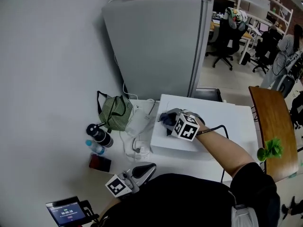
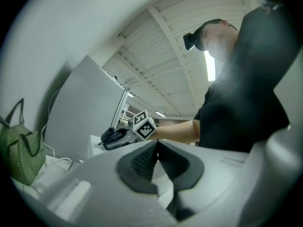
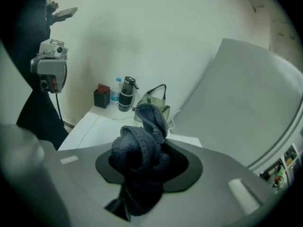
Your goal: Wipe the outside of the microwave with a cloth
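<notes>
microwave [image 1: 222,122] job, looked barely started. sat on the white table [image 1: 182,163] by the fridge [image 1: 156,46]. had the cloth [image 3: 139,143] clamped in the right gripper [image 3: 149,167] at its top left edge, left gripper [image 2: 157,162] pinched shut on nothing. front and sides probably left.

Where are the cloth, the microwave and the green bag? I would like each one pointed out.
cloth [image 3: 139,148]: right gripper view, the bunched middle of the fabric.
microwave [image 1: 233,116]: head view, the bare white top.
green bag [image 1: 115,111]: head view, its striped side.
</notes>
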The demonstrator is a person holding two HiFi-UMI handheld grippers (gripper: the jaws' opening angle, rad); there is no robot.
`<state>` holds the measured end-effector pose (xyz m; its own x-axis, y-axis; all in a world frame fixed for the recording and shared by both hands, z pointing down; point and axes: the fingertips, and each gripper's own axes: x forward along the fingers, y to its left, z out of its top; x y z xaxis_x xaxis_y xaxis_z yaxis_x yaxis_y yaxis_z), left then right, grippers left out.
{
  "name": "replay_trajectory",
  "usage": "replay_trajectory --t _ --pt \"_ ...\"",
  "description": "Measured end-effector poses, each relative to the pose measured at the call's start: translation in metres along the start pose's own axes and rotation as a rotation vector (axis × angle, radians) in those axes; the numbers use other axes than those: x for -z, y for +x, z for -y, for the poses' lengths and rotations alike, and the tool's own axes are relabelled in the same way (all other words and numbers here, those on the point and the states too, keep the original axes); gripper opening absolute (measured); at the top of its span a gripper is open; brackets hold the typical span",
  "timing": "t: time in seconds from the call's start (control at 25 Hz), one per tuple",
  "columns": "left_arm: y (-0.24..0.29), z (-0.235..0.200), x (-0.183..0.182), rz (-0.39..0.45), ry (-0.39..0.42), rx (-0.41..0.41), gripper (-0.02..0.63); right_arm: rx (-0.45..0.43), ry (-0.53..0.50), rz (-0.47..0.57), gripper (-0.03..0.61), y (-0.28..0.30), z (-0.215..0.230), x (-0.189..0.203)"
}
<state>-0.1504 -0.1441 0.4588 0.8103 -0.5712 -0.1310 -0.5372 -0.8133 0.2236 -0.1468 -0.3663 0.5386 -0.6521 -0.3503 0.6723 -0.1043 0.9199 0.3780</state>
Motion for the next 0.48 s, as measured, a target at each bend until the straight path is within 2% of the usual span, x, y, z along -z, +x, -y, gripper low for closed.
replay_trajectory --t 0.32,0.48 --pt "0.088 0.037 0.022 -0.054 -0.008 0.202 0.003 0.187 0.221 -0.118 0.147 -0.141 0.029 0.175" --pt "0.119 0.053 0.029 -0.064 -0.012 0.275 0.003 0.259 0.313 -0.166 0.147 -0.194 0.029 0.237"
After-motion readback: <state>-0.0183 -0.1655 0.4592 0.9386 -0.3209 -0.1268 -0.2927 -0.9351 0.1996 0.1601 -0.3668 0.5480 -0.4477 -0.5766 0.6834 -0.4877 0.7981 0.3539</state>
